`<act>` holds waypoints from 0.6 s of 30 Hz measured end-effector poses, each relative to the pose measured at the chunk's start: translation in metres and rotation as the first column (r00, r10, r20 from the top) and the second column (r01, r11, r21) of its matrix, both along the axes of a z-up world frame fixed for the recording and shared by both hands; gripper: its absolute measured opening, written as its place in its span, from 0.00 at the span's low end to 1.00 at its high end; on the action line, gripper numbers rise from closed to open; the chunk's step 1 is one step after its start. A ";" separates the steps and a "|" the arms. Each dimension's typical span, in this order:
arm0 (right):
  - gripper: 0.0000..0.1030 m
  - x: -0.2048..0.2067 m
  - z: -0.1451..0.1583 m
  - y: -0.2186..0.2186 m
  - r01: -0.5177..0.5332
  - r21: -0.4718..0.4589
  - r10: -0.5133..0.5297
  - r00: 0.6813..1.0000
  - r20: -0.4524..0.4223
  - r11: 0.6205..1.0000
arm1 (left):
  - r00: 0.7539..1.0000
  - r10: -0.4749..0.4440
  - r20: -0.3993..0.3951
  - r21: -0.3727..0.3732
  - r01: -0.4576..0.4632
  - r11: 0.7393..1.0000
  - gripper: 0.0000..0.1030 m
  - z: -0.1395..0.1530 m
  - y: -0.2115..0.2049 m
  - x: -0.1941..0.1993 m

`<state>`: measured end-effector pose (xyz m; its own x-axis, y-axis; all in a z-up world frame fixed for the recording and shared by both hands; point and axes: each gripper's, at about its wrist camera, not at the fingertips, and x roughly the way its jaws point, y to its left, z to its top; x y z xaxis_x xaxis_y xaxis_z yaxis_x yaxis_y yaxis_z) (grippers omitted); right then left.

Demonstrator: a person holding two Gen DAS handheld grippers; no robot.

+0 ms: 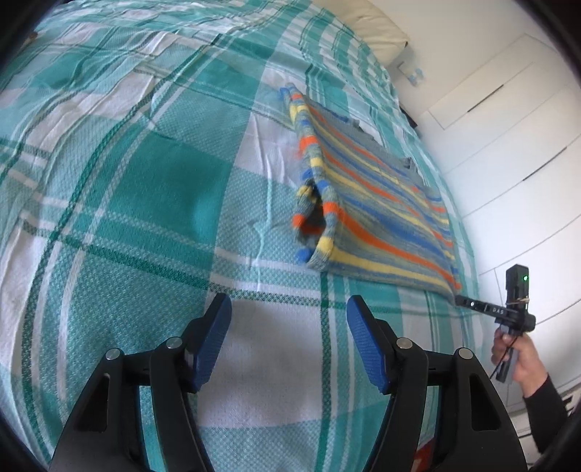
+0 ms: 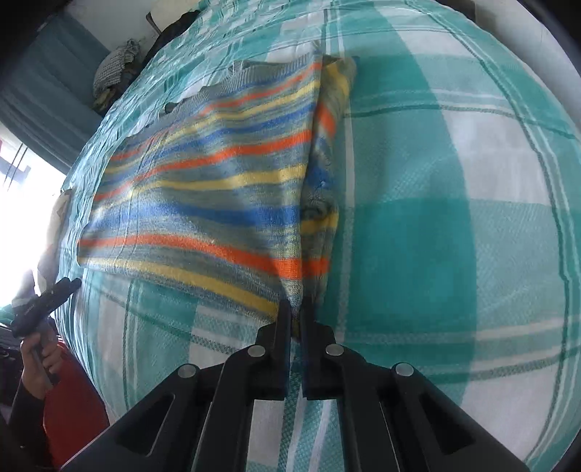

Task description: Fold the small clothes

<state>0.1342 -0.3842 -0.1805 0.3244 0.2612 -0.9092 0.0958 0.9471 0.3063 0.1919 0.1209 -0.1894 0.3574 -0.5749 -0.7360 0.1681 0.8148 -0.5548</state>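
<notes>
A small striped garment (image 1: 377,203), grey with orange, yellow and blue bands, lies partly folded on a teal and white checked bedspread (image 1: 145,181). My left gripper (image 1: 288,326) is open and empty, hovering over the bedspread just short of the garment's near edge. In the right wrist view my right gripper (image 2: 296,308) is shut on the near corner of the striped garment (image 2: 218,181), at its folded edge. The right gripper (image 1: 461,299) also shows in the left wrist view, at the garment's near right corner.
White cupboard doors (image 1: 508,145) stand along the right side of the bed. A cream pillow (image 1: 363,21) lies at the head. A pile of clothes (image 2: 116,69) sits at the bed's far end. The other gripper and hand (image 2: 43,308) show at the left.
</notes>
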 end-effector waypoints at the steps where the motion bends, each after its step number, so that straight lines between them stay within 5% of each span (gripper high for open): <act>1: 0.07 0.005 0.004 0.000 -0.006 0.003 0.006 1.000 0.012 1.000 | 1.000 0.009 0.005 -0.017 -0.009 1.000 0.66 -0.002 0.002 0.000; 5: 0.33 0.028 0.040 -0.005 -0.003 -0.029 0.006 0.994 0.106 1.000 | 0.999 0.024 0.035 -0.071 -0.022 0.997 0.66 -0.004 0.009 -0.004; 10: 0.33 0.077 0.068 0.000 0.019 -0.110 0.004 0.978 0.208 0.994 | 0.999 0.004 0.054 -0.054 -0.002 0.999 0.71 -0.001 0.003 -0.005; 14: 0.33 0.123 0.054 -0.018 0.148 -0.134 -0.116 0.969 0.219 0.980 | 0.995 -0.019 0.100 -0.013 0.020 1.000 0.71 -0.003 -0.003 -0.008; 16: 0.29 0.142 0.041 -0.023 0.165 -0.135 -0.138 0.972 0.190 0.977 | 0.993 -0.031 0.117 0.007 0.031 0.999 0.72 -0.005 -0.004 -0.012; 17: 0.21 0.149 0.033 -0.024 0.166 -0.134 -0.143 0.975 0.171 0.977 | 0.992 -0.039 0.123 0.017 0.037 0.999 0.74 -0.005 -0.005 -0.013; 18: 0.04 0.155 0.024 -0.027 0.162 -0.130 -0.144 0.980 0.135 0.978 | 0.990 -0.048 0.132 0.029 0.045 0.999 0.75 -0.005 -0.007 -0.014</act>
